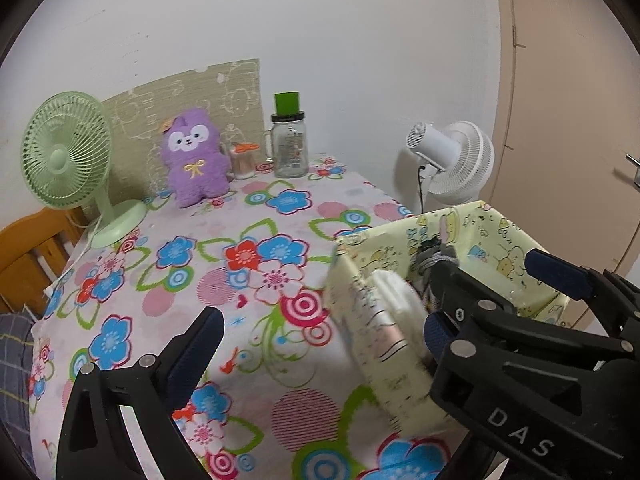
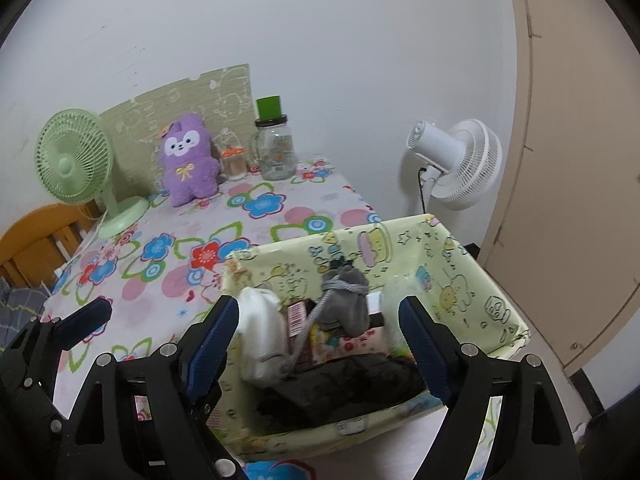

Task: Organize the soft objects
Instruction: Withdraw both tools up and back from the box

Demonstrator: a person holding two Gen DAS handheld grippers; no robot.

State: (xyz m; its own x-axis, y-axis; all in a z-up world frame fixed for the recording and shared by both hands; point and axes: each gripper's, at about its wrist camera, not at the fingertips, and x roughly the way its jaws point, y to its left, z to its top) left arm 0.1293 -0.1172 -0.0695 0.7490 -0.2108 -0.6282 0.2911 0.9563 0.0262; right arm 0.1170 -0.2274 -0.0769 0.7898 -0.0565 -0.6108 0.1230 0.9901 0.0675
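A pale yellow cartoon-print storage box (image 2: 460, 280) stands at the table's near right corner. It holds a grey drawstring pouch (image 2: 346, 300), a white soft item (image 2: 262, 328), black fabric (image 2: 352, 380) and small packets. My right gripper (image 2: 320, 328) is open and empty, its jaws spread over the box's near side. My left gripper (image 1: 320, 320) is open and empty; its left finger hangs over the tablecloth and its right finger is by the box (image 1: 380, 340). A purple plush toy (image 1: 195, 156) sits upright at the table's back, also in the right wrist view (image 2: 187, 160).
A floral tablecloth (image 1: 240, 280) covers the table. At the back stand a green desk fan (image 1: 64, 160), a glass jar with a green cup on top (image 1: 289, 148), a small toothpick jar (image 1: 244, 160) and a patterned board (image 1: 192, 92). A white fan (image 1: 456, 164) and a door stand to the right.
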